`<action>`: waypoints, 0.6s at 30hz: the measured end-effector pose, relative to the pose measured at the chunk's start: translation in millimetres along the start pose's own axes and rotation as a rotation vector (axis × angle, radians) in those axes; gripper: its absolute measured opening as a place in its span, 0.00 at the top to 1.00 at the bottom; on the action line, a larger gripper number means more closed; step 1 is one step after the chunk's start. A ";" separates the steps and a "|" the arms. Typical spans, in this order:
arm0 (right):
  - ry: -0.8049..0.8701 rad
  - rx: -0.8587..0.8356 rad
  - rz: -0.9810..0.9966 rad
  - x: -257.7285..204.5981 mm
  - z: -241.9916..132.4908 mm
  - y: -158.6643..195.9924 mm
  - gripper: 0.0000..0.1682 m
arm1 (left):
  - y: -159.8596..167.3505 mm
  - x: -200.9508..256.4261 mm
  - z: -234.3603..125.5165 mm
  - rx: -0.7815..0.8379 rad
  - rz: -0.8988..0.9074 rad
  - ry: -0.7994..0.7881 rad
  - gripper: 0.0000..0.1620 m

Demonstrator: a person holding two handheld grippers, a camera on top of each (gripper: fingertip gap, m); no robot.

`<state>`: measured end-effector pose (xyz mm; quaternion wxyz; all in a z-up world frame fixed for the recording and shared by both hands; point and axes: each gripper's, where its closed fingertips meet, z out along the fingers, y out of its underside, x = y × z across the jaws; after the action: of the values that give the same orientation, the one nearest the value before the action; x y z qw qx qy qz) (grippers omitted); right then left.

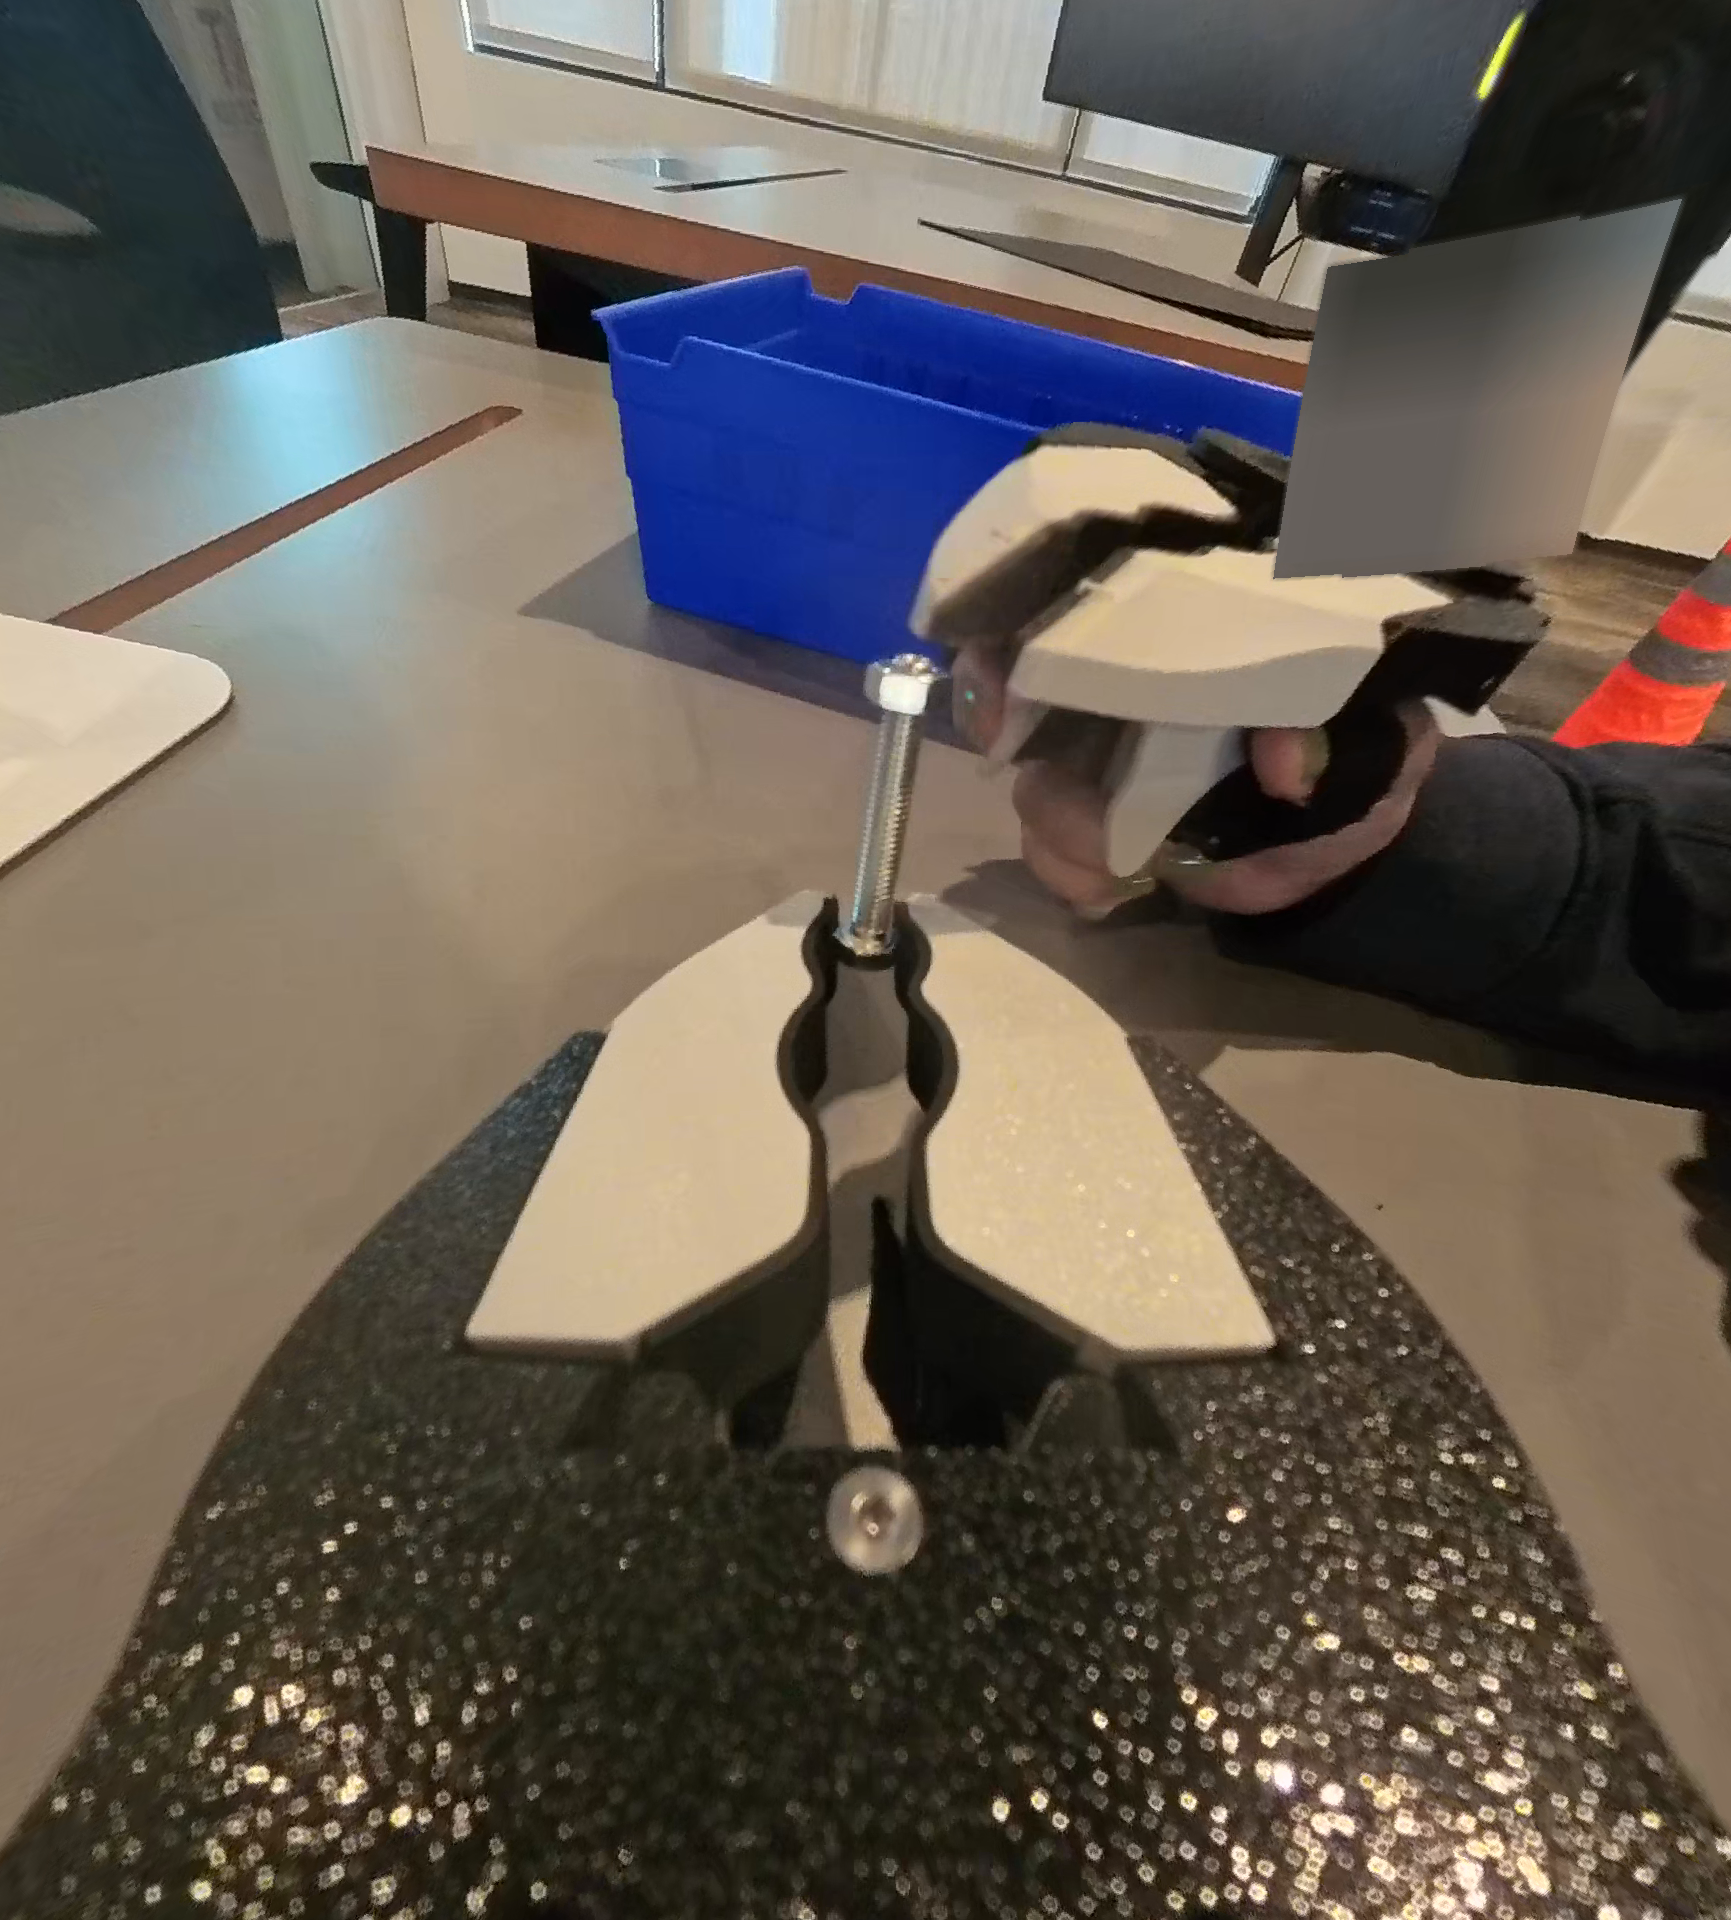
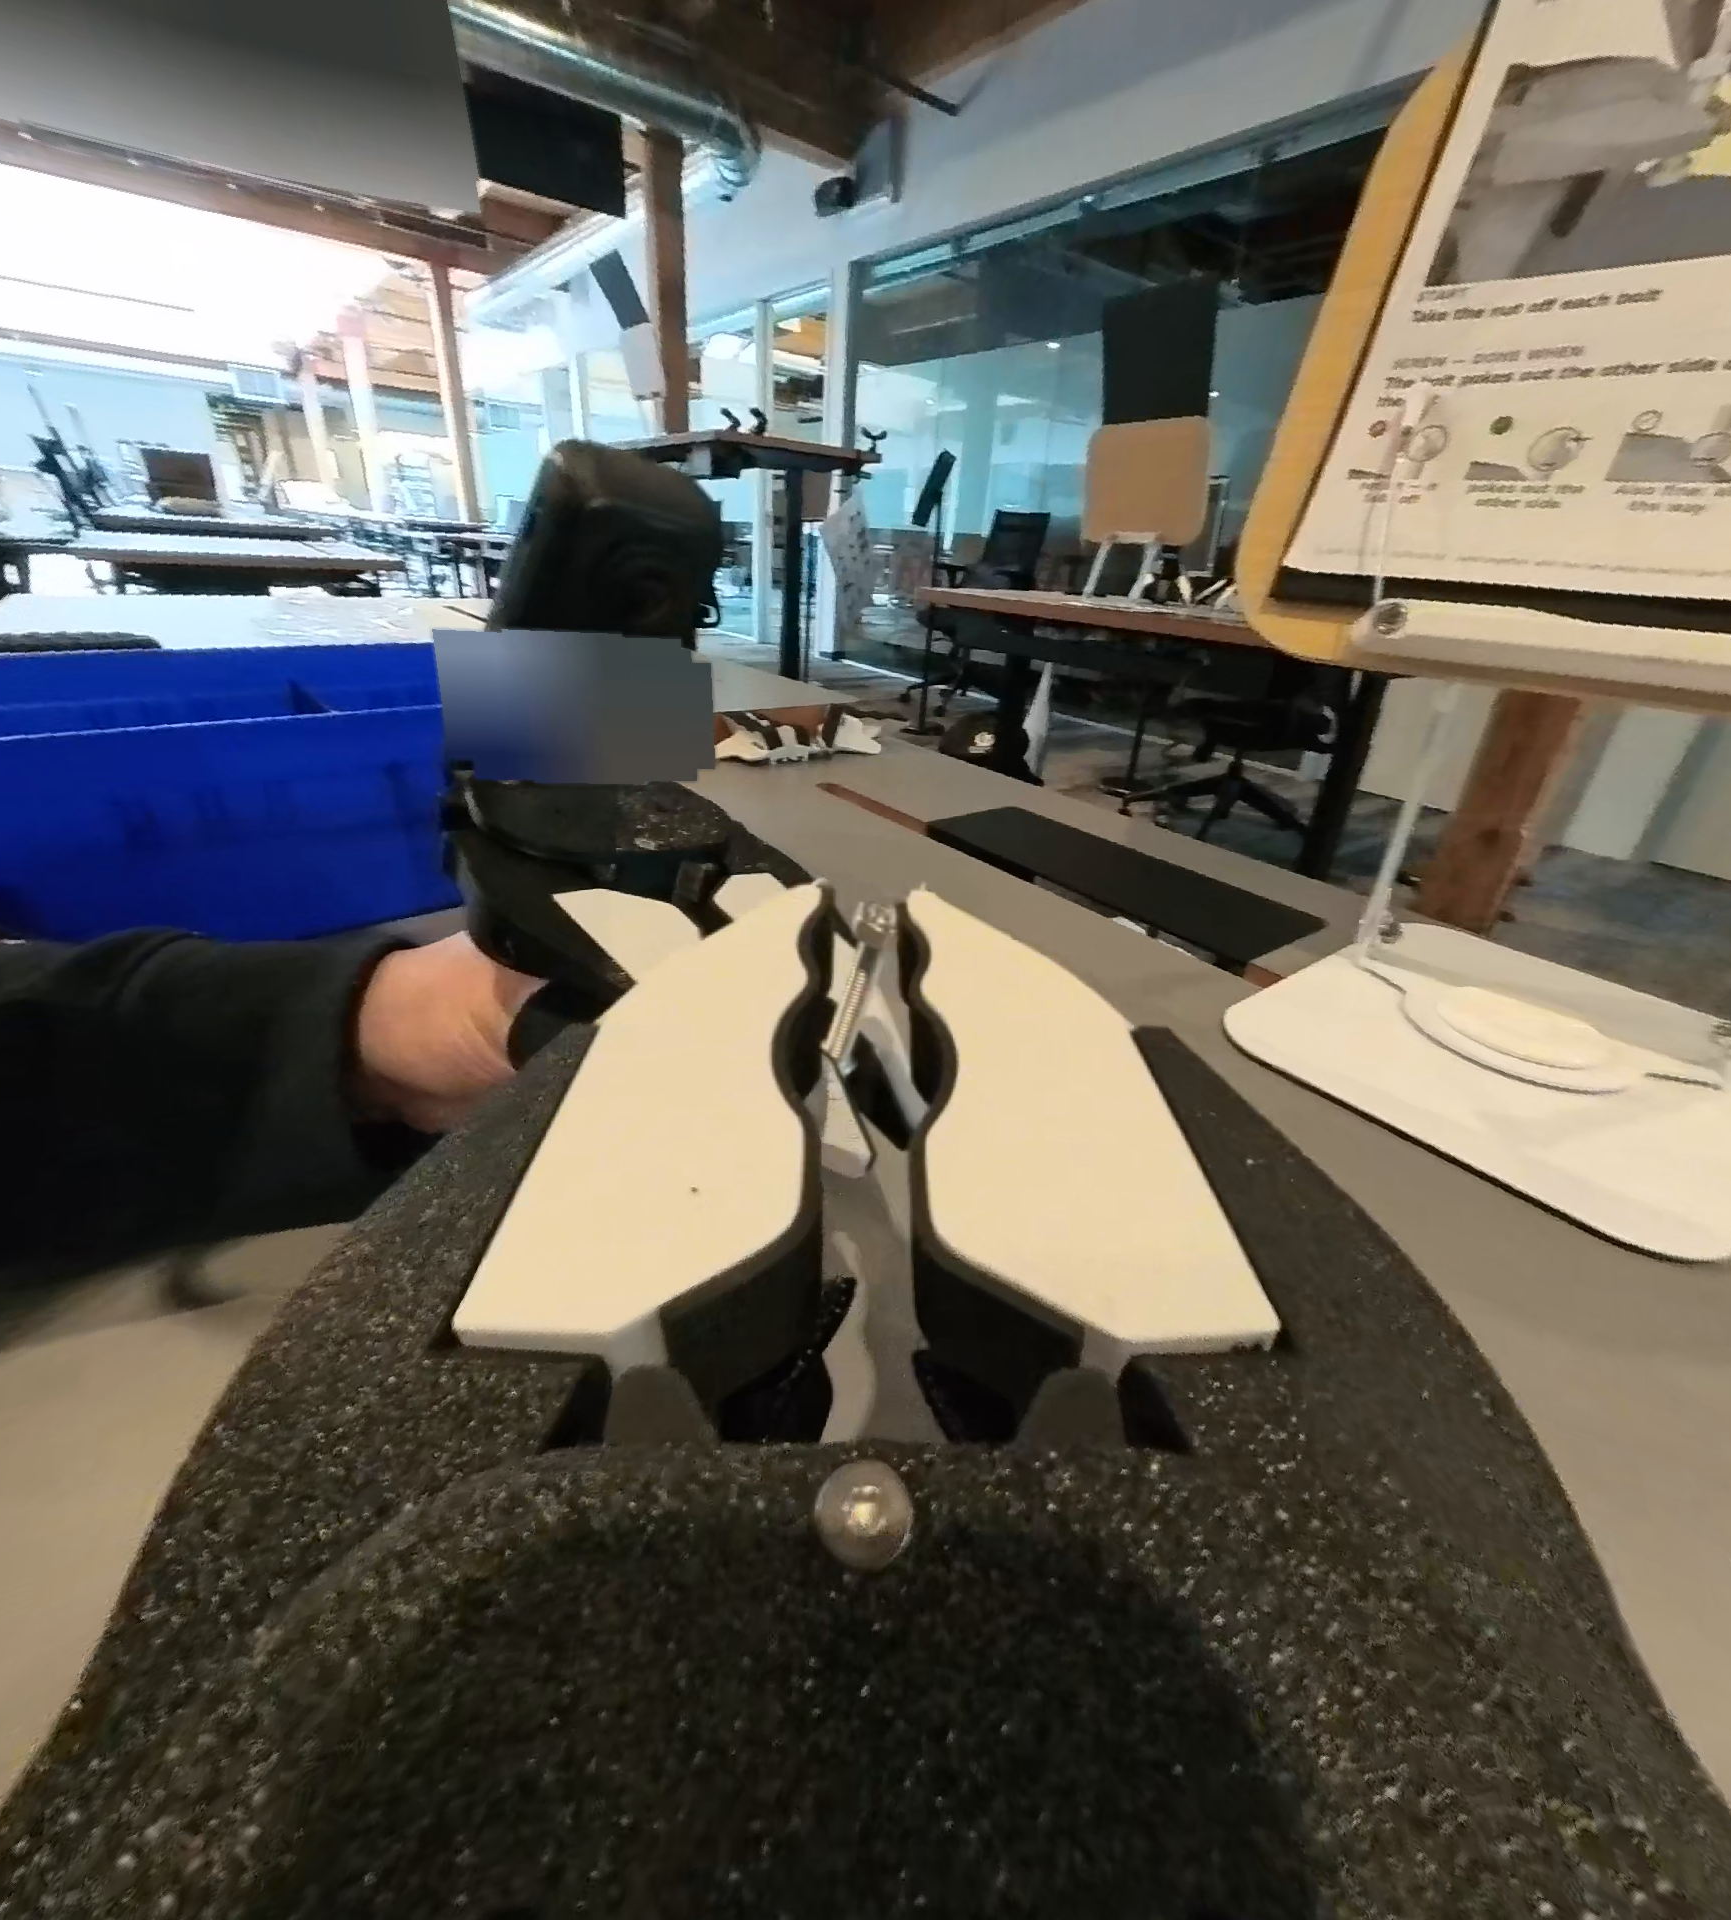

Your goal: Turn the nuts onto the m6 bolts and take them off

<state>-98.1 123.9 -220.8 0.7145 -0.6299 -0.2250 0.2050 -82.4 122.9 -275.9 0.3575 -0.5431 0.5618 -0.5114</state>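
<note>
A silver M6 bolt (image 1: 882, 810) stands upright above the grey table (image 1: 373, 935). My left gripper (image 1: 866, 925) is shut on its lower end. A silver nut (image 1: 900, 686) sits at the bolt's top end. My right gripper (image 1: 980, 696) comes in from the right, its tips just beside the nut. In the right wrist view my right gripper (image 2: 869, 896) is open by a narrow gap. The nut (image 2: 876, 917) and the bolt (image 2: 853, 1003) show through that gap, just beyond the tips. I cannot tell if the pads touch the nut.
A blue bin (image 1: 840, 499) stands behind the bolt and also shows in the right wrist view (image 2: 196, 821). A white stand base (image 2: 1567, 1122) with an instruction board (image 2: 1567, 312) is to the right there. A black mat (image 2: 1121, 883) and an orange cone (image 1: 1713, 623) lie farther off. Tip to tip, the grippers are about 6 cm apart.
</note>
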 end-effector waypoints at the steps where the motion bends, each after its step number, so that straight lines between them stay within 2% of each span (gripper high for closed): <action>1: 0.012 -0.008 -0.005 1.1 1.1 1.3 0.91 | 0.0 0.0 -0.1 0.000 0.000 0.000 0.94; 5: -0.004 -0.042 -0.009 -1.7 3.4 7.5 0.90 | -0.2 -0.1 -0.2 0.001 0.000 0.000 0.94; 7: -0.057 -0.037 0.003 -7.2 0.7 5.6 0.98 | -0.3 -0.1 -0.3 0.002 -0.001 0.001 0.94; 8: -0.068 -0.027 0.014 -7.6 -0.5 3.4 0.98 | -0.2 0.0 -0.3 0.002 -0.002 0.001 0.94; 12: 0.005 -0.010 0.006 3.1 -1.4 0.6 0.92 | 0.2 0.3 0.0 -0.002 0.001 0.001 0.94; 16: 0.011 -0.040 -0.023 1.5 2.1 6.5 0.88 | 0.3 0.3 0.0 -0.002 0.002 0.001 0.94; 18: -0.053 -0.058 -0.014 -6.5 1.1 8.5 0.97 | 0.1 0.3 -0.2 -0.001 0.001 0.002 0.94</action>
<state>-104.1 122.1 -229.5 0.6912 -0.6431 -0.2540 0.2100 -82.7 122.6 -276.0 0.3570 -0.5426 0.5625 -0.5116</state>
